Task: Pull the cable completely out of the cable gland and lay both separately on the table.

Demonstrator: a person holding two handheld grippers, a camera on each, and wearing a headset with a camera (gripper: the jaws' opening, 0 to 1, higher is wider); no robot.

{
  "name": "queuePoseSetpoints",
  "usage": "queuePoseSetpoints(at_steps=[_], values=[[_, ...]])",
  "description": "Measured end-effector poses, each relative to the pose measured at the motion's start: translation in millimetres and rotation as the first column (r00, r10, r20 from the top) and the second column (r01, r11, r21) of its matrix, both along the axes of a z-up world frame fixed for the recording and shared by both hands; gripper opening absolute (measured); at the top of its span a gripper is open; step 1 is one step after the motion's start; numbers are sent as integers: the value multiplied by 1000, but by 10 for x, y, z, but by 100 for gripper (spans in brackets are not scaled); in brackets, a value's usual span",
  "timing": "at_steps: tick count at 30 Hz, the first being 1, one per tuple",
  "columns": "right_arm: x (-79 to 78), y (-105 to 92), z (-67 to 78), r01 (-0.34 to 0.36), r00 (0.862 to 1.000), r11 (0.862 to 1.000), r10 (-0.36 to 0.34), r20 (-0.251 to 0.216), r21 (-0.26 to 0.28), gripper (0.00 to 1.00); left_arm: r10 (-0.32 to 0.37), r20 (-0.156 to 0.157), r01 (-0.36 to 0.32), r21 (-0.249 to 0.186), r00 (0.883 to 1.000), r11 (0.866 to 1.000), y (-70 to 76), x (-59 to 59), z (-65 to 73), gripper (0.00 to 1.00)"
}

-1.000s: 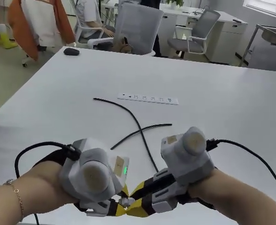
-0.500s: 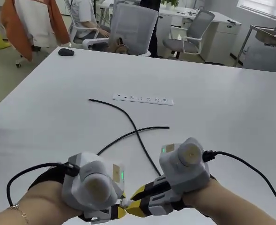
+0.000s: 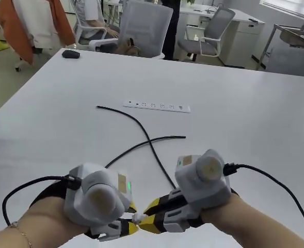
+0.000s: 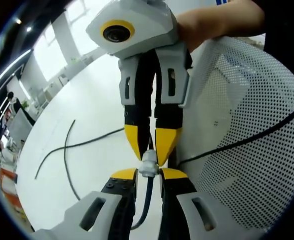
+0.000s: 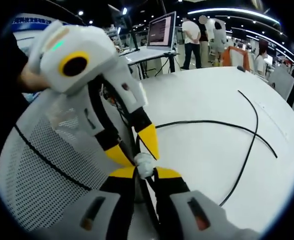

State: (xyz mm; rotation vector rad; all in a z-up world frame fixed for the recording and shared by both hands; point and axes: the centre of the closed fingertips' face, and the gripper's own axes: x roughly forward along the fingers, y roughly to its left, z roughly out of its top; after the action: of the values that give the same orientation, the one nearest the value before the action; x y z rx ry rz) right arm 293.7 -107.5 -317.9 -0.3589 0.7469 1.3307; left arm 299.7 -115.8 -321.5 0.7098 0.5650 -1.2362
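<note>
Bottom centre of head view: left gripper (image 3: 124, 226) and right gripper (image 3: 146, 219) meet tip to tip, jaws nearly closed, both pinching the gland (image 3: 137, 218). Cable (image 3: 163, 168) trails across the table (image 3: 244, 113).

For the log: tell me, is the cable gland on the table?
No, the cable gland is pinched between the tips of the left gripper and right gripper.

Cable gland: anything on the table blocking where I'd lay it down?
The cable gland is held between the left hand-held gripper and right hand-held gripper. Just ahead, its cable crosses a second cable on the table; bare surface either side looks free.
</note>
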Motion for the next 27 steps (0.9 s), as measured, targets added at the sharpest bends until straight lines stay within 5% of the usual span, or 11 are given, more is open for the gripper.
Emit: queuePoseSetpoints(at_steps=[10,13,18,22,25,27], values=[[-8,-21,-38,-16,1000,1000,17,17,-27,12,-5,10,5,27,1000,1000,23,-13,-22,17],[-34,-24,-55,-61,996,997,65,69,-53,11,16,-33,-16,11,999,1000,26,-19,-26,17],[-23,-24,-69,-91,984,990,106,145,-109,11,32,-39,-32,20,999,999,22,-19,-34,17],[-16,-17,-66,-103,966,982,137,218,-158,10,67,-78,-67,0,995,998,20,-7,-17,16],[-31,7,-50,-110,958,979,150,246,-169,10,124,-156,-131,-34,980,991,48,-17,-13,16],[-11,18,-35,-115,945,975,166,282,-189,10,136,-168,-146,-48,976,988,67,7,-5,16]])
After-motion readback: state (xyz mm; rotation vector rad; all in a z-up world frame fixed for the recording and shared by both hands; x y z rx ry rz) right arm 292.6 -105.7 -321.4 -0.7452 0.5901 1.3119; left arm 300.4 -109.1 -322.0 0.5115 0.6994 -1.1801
